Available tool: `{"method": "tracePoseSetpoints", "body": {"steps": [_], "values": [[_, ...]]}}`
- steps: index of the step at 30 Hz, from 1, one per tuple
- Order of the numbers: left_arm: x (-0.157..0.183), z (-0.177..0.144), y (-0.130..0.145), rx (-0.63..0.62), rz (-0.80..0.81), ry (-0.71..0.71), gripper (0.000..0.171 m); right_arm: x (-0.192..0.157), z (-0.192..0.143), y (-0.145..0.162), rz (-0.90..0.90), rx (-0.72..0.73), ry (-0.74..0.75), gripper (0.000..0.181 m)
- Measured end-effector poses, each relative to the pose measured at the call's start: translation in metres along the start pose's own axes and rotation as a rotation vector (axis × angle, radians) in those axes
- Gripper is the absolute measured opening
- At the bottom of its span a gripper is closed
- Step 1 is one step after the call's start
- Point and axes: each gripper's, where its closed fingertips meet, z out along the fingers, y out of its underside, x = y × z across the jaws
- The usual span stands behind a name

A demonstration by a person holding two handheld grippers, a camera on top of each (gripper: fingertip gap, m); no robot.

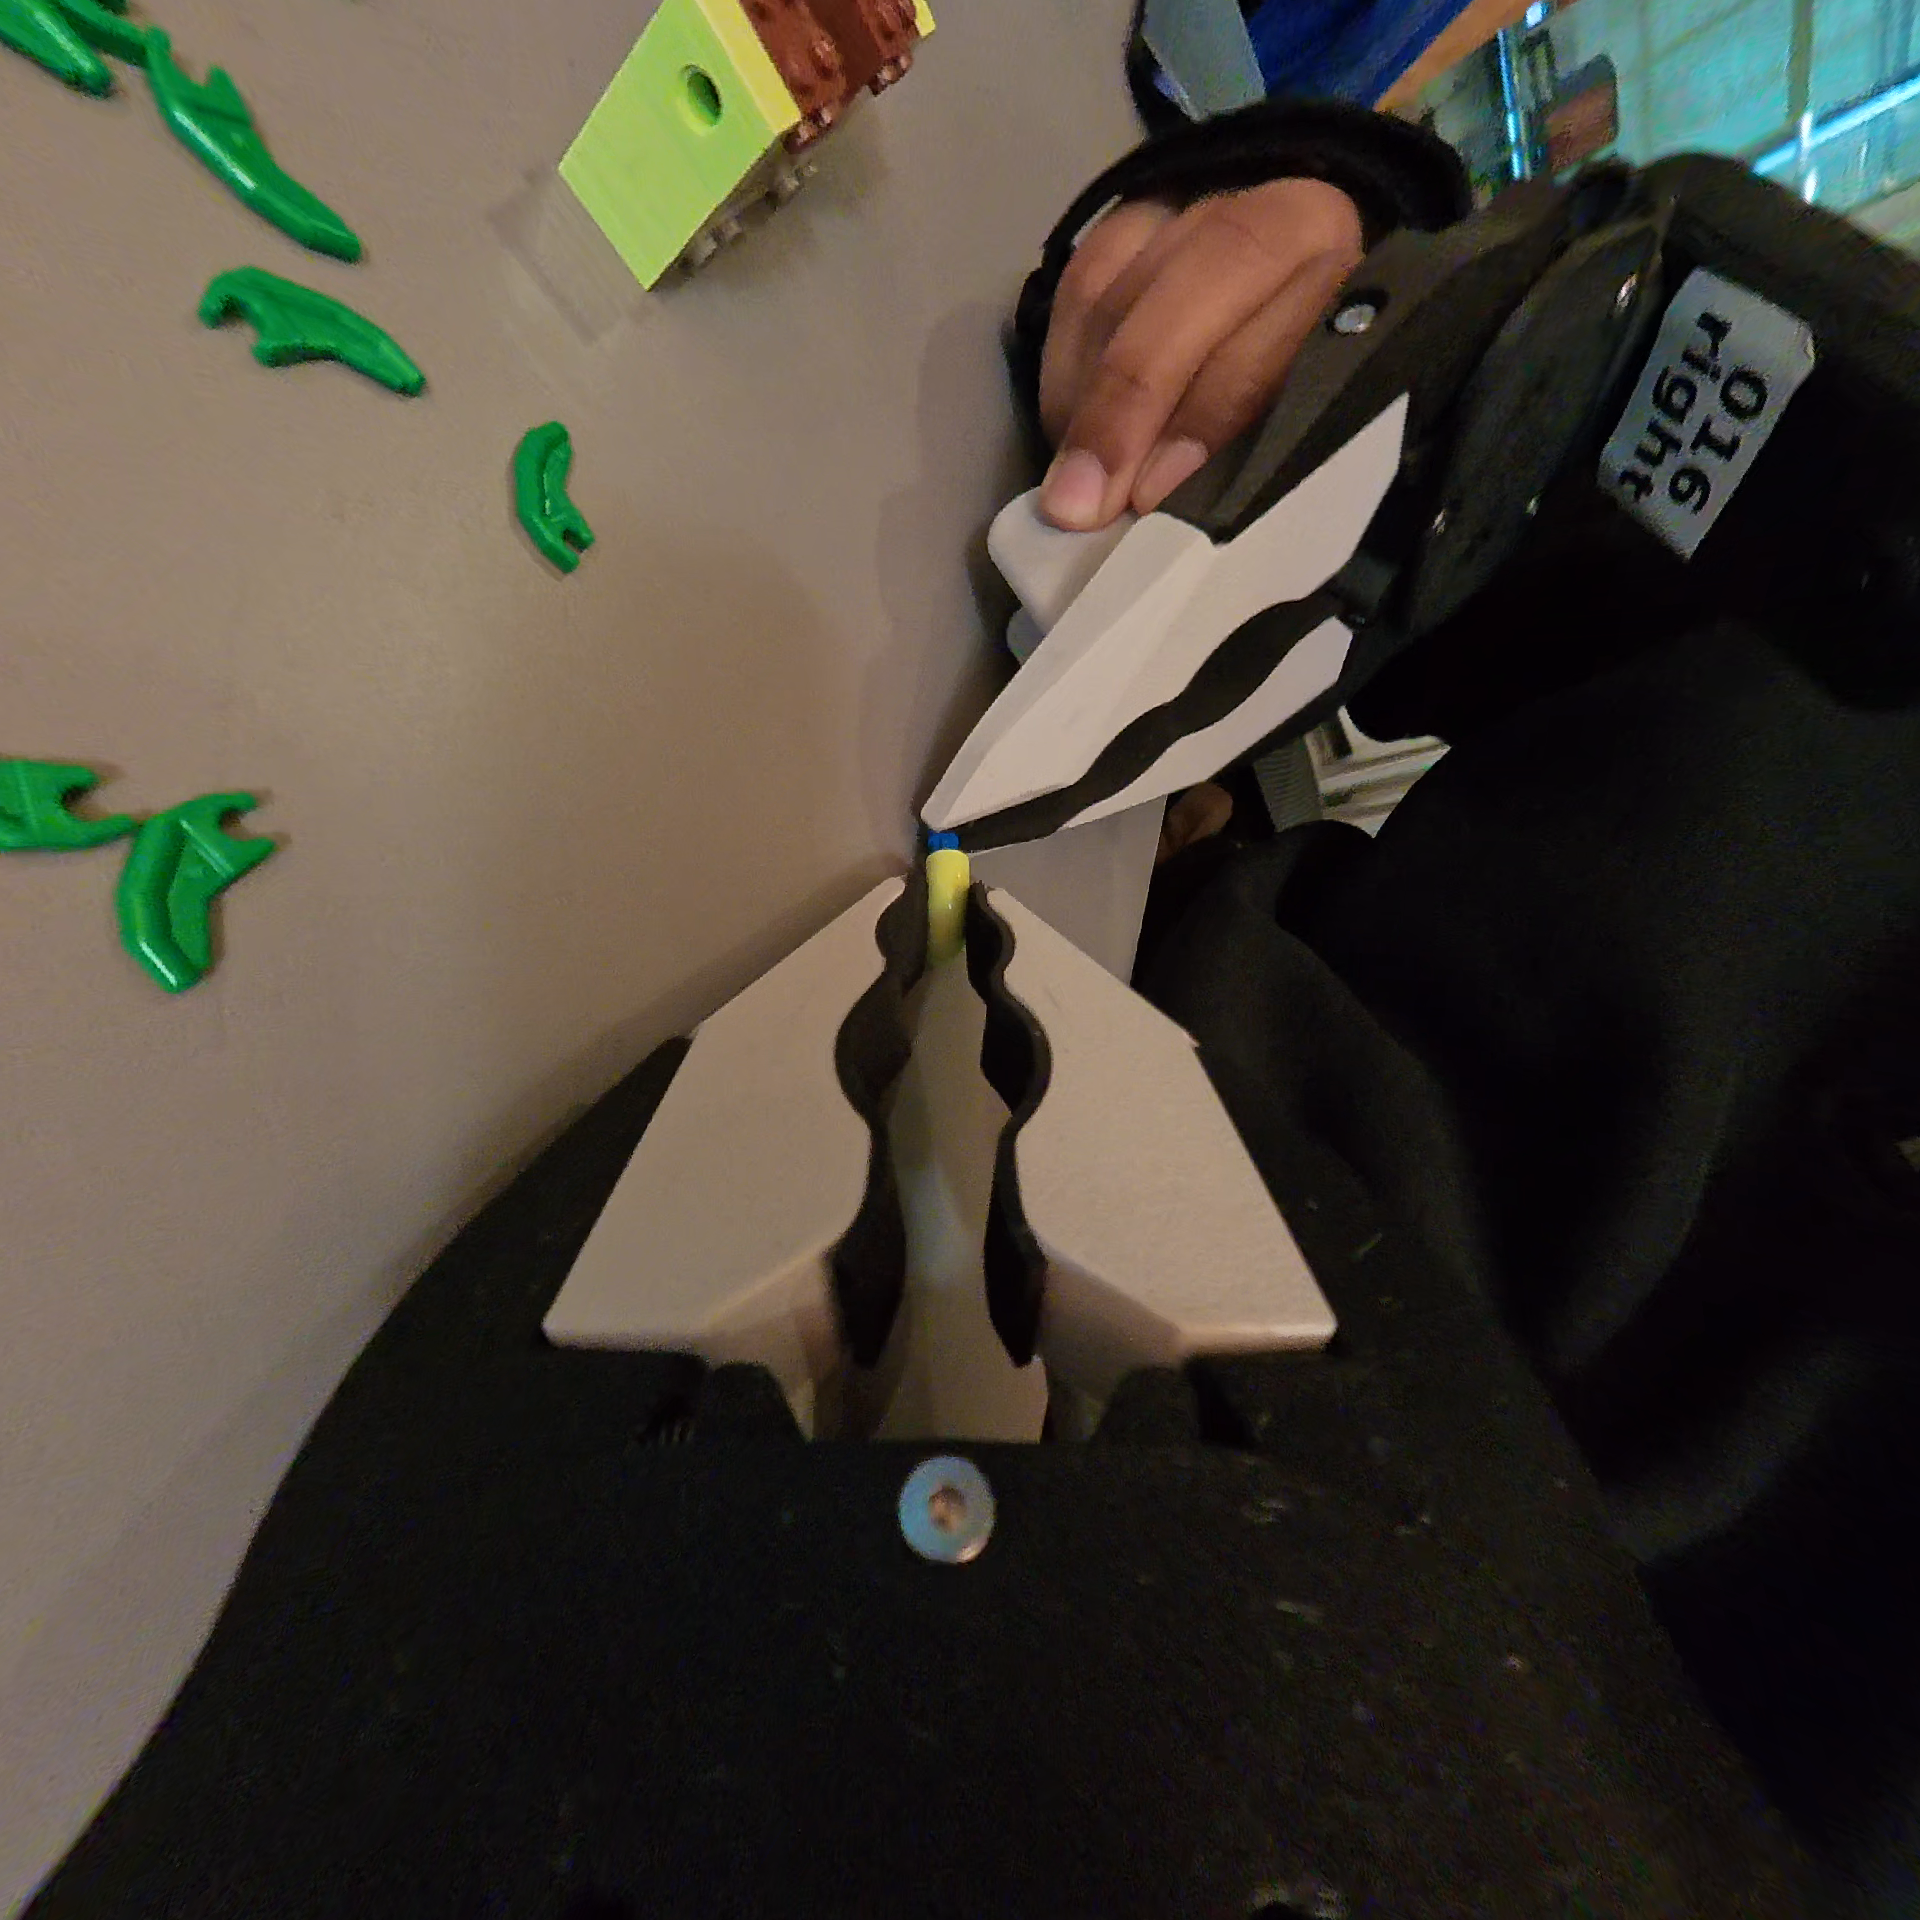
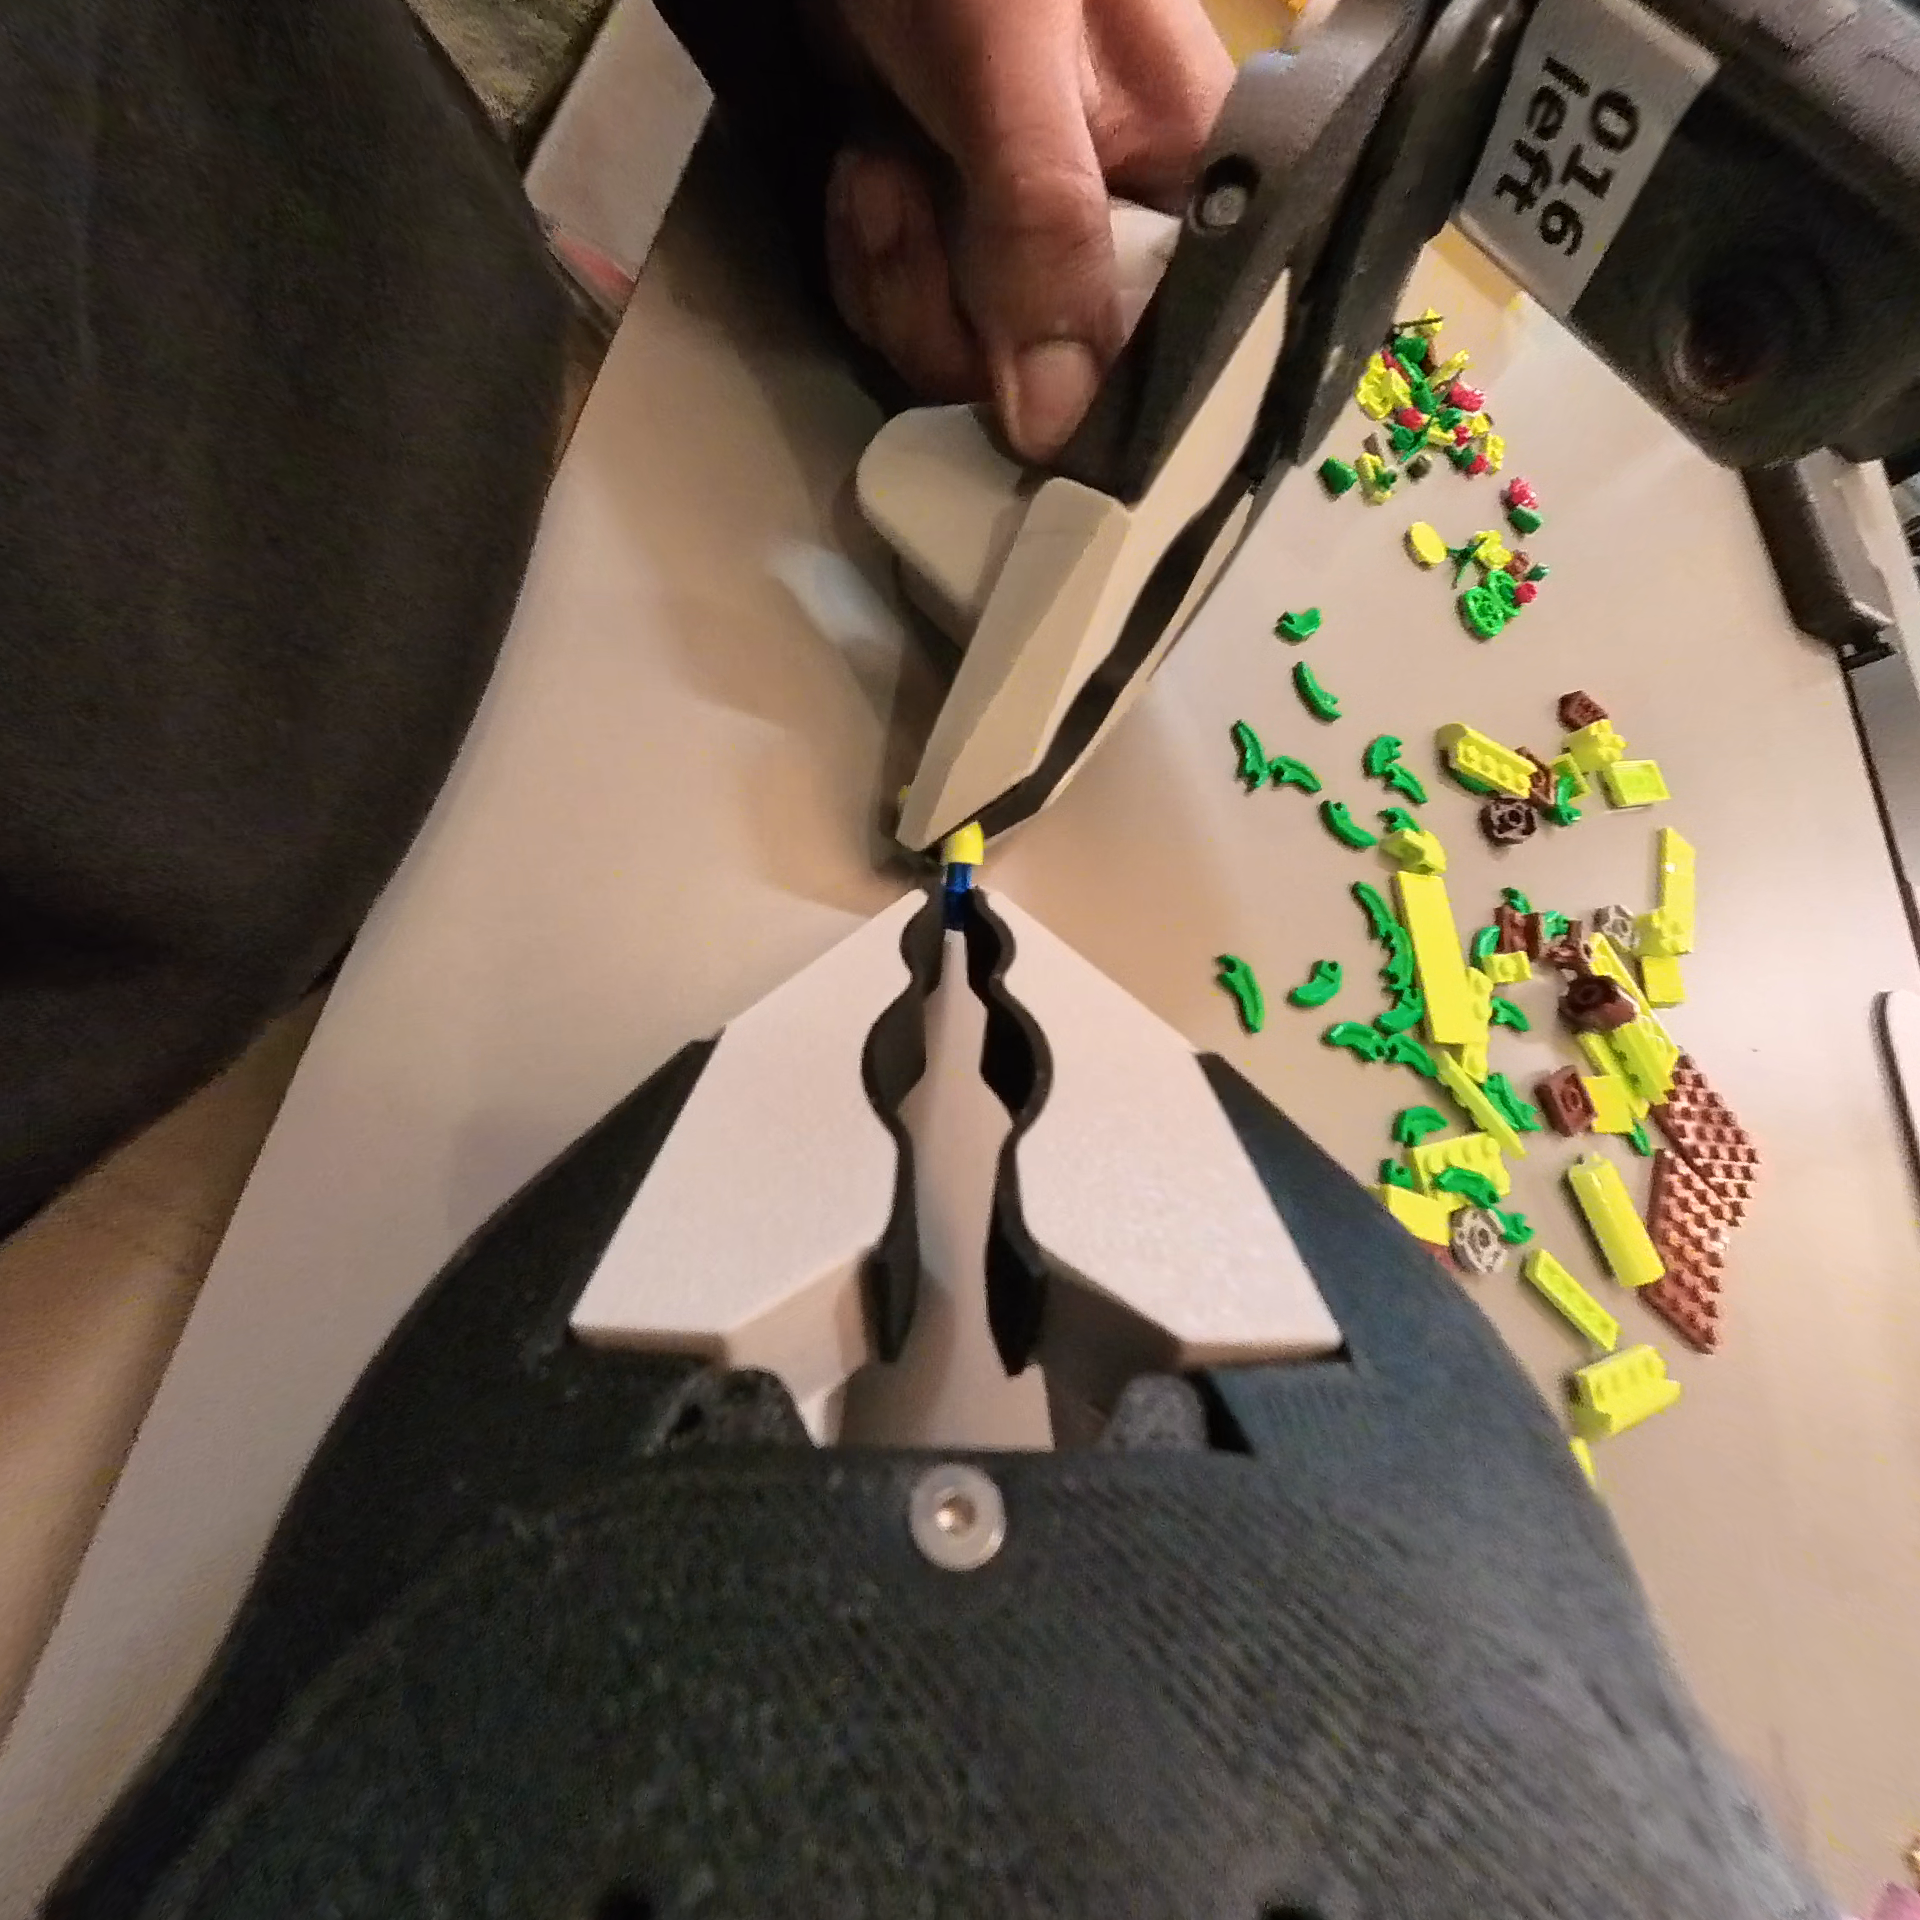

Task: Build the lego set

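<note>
A pale tabletop (image 2: 644,935) carries scattered green leaf pieces (image 1: 312,332) and a heap of yellow and brown bricks (image 2: 1538,1039). Above its near edge, the left claw (image 1: 945,914) pinches a small yellow piece (image 1: 945,894), tip to tip with the right claw (image 2: 954,920), which is closed on a tiny blue piece (image 2: 954,896); the two pieces touch.

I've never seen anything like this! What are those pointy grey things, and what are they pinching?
They are tongs, and a person squeezes one in each hand. Each has a camera looking along its two fingers, so you get two pictures. In the left one, the left tongs pinch a tiny yellow piece. In the right one, the right tongs pinch a tiny blue piece. The two pieces meet tip to tip. Loose green leaf pieces and brown plates lie on the table.
</note>
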Motion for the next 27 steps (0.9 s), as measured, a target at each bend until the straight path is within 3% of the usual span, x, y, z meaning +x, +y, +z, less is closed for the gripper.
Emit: {"method": "tracePoseSetpoints", "body": {"steps": [7, 8, 12, 17, 27], "values": [[-0.001, -0.003, -0.002, 0.056, 0.004, -0.014, 0.004, 0.006, -0.005, -0.005, 0.026, 0.047, 0.049, 0.006], [0.003, -0.004, -0.004, 0.075, 0.018, 0.011, 0.004, 0.008, -0.008, -0.008, 0.065, 0.069, 0.054, 0.015], [0.015, -0.012, -0.014, 0.162, 0.068, 0.087, 0.004, 0.016, -0.02, -0.016, 0.298, 0.154, -0.006, 0.019], [0.006, -0.015, -0.014, 0.152, 0.126, -0.009, 0.004, 0.028, -0.03, -0.004, 0.549, 0.168, -0.068, 0.023], [0.0, -0.023, -0.013, 0.204, 0.145, -0.102, 0.005, 0.024, -0.009, 0.007, 0.537, 0.055, -0.176, 0.021]]}}
